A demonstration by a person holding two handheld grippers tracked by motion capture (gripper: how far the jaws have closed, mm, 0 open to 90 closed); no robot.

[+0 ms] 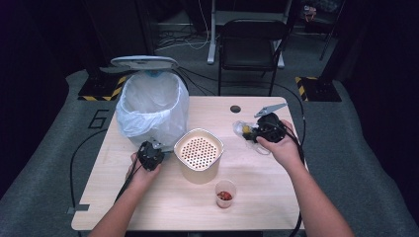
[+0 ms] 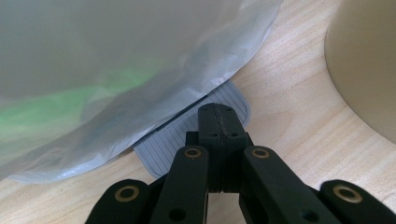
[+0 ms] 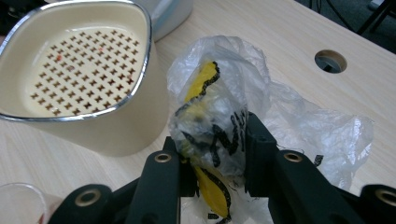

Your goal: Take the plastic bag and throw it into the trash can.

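A bin (image 1: 153, 106) lined with a white bag stands at the table's back left, its lid (image 1: 144, 61) up. My left gripper (image 1: 155, 146) is shut at the bin's foot. In the left gripper view its closed jaws (image 2: 219, 112) rest on the grey ribbed pedal (image 2: 161, 144) under the bag liner (image 2: 116, 70). My right gripper (image 1: 254, 132) is shut on a crumpled clear plastic bag (image 1: 243, 130) with yellow and black print (image 3: 219, 93), held just above the table on the right.
A cream container with a perforated strainer insert (image 1: 198, 150) (image 3: 79, 60) stands mid-table between the grippers. A small clear cup (image 1: 225, 193) with red bits sits near the front edge. A cable hole (image 1: 235, 108) is at the back. A black chair (image 1: 252, 44) stands beyond the table.
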